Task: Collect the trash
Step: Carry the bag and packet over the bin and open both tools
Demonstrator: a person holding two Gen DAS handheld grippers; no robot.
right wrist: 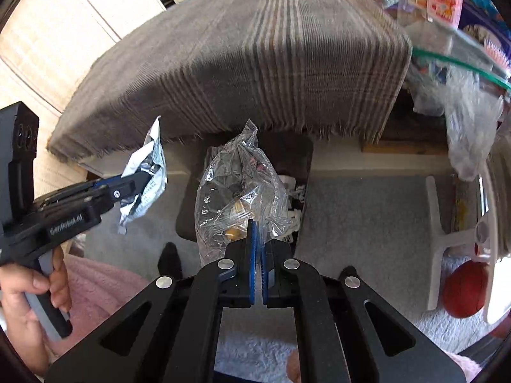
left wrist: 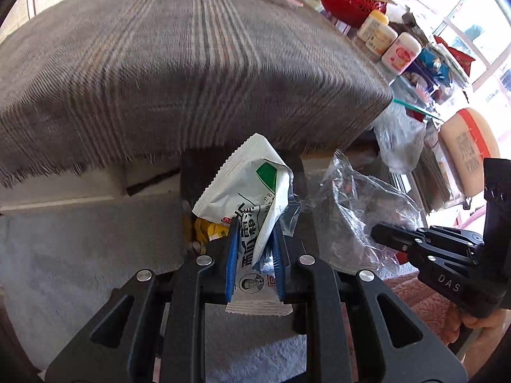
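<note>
My left gripper point(left wrist: 255, 226) is shut on a crumpled white snack wrapper point(left wrist: 249, 185) with green and black print; it also shows in the right wrist view point(right wrist: 147, 172), held by the left gripper point(right wrist: 140, 180). My right gripper point(right wrist: 258, 228) is shut on a crumpled clear plastic bag point(right wrist: 239, 188), seen in the left wrist view point(left wrist: 357, 210) too, with the right gripper point(left wrist: 378, 231) at its edge. Both pieces hang above a dark bin point(right wrist: 297, 153) on the floor that holds yellow and white scraps point(left wrist: 207, 229).
A table with a grey striped cloth point(left wrist: 191, 63) overhangs the bin. Its right side carries jars point(left wrist: 400, 52), a red basket point(left wrist: 351, 3) and plastic bags point(left wrist: 399, 140). Grey carpet point(left wrist: 80, 255), a white stand point(right wrist: 440, 239) and a red ball point(right wrist: 466, 289) lie around.
</note>
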